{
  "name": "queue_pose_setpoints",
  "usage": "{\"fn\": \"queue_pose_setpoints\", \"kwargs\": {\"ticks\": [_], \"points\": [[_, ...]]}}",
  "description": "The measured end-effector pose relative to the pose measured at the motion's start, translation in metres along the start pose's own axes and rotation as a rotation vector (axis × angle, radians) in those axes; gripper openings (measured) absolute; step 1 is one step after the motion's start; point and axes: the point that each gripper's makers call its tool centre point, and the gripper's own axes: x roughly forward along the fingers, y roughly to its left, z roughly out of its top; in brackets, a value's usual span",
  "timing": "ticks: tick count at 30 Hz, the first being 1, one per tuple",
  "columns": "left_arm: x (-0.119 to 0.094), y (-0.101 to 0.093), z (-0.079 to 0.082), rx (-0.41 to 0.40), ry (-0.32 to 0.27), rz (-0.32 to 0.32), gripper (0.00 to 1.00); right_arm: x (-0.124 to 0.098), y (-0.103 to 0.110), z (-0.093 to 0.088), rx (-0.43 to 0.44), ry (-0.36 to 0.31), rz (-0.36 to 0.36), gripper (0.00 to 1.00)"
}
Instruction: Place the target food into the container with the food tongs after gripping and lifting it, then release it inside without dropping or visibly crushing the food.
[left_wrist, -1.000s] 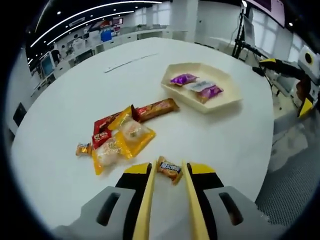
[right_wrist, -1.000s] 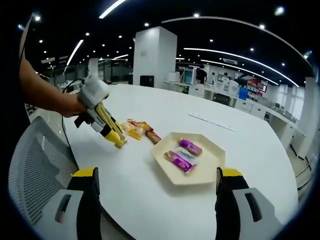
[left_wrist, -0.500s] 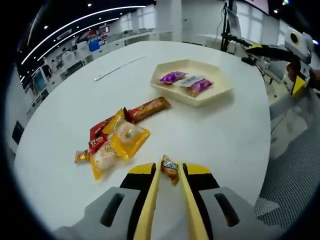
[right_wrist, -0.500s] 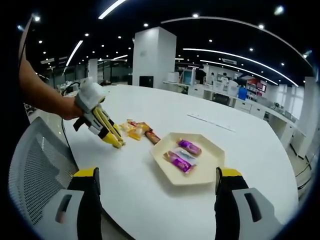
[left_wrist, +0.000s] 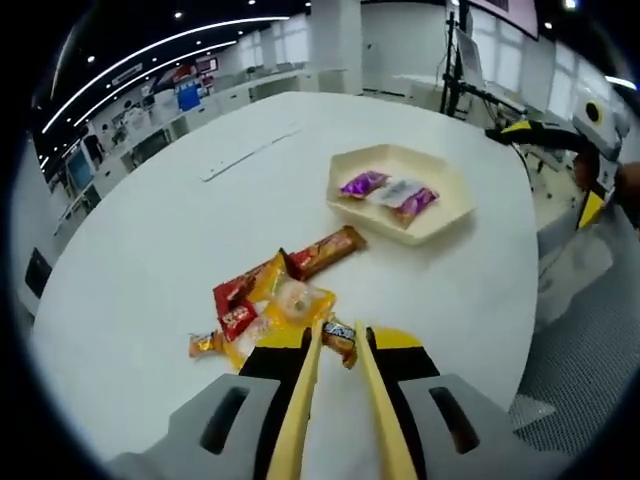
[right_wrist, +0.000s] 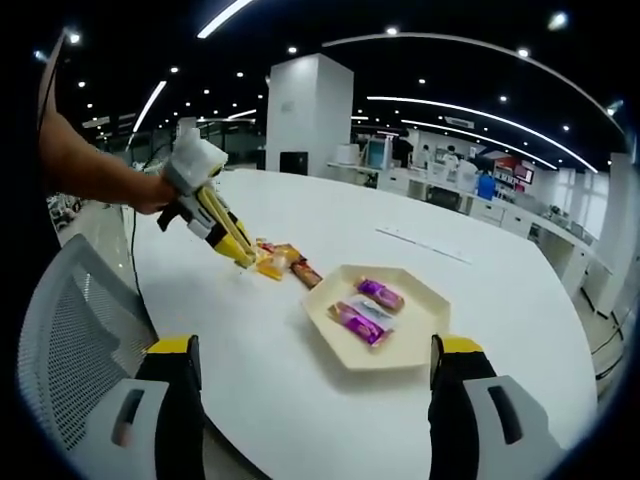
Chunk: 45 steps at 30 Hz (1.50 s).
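Observation:
A small orange-and-dark wrapped candy (left_wrist: 340, 339) is pinched between the yellow tong tips of my left gripper (left_wrist: 338, 338), which is shut on it. In the right gripper view that left gripper (right_wrist: 243, 261) hangs above the white table, tips near the snack pile (right_wrist: 280, 261). The cream hexagonal tray (left_wrist: 450, 222) holds purple and white wrapped snacks (left_wrist: 395, 190) beyond the pile (left_wrist: 270, 296). My right gripper (right_wrist: 313, 346) is open wide with nothing between its jaws, and the tray (right_wrist: 400, 345) lies ahead of it. It also shows in the left gripper view as the right gripper (left_wrist: 598, 150) at the right edge.
The round white table (left_wrist: 150, 230) carries a loose pile of red, yellow and orange snack packets. A grey mesh chair (right_wrist: 70, 330) stands at the table's near edge. A person's arm (right_wrist: 90, 180) holds the left gripper. Office desks fill the background.
My left gripper's tongs have closed on the small candy and risen from the table, moving toward the snack pile. The right gripper has stayed still and open.

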Motion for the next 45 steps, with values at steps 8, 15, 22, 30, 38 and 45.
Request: {"fn": "queue_pose_setpoints", "kwargs": {"ticks": [8,15,22,30,38,45], "points": [[-0.014,0.025,0.032,0.000,-0.031,-0.005,0.18,0.000,-0.002,0.000,0.003,-0.001,-0.006,0.94],[-0.036,0.030,0.062,0.023,-0.049,-0.038,0.18,0.000,0.000,0.000,0.002,0.001,0.002,0.94],[-0.037,0.027,0.071,0.052,-0.058,-0.046,0.18,0.001,0.000,0.000,0.003,-0.003,0.003,0.94],[-0.032,0.023,0.071,0.065,-0.054,-0.058,0.18,0.000,-0.001,0.000,-0.001,-0.001,0.000,0.94],[-0.029,0.018,0.077,0.085,-0.049,-0.068,0.18,-0.001,-0.002,0.001,0.003,-0.009,-0.009,0.94],[-0.022,0.008,0.087,0.103,-0.048,-0.089,0.18,-0.002,-0.004,0.003,0.006,-0.021,-0.017,0.93]]}}
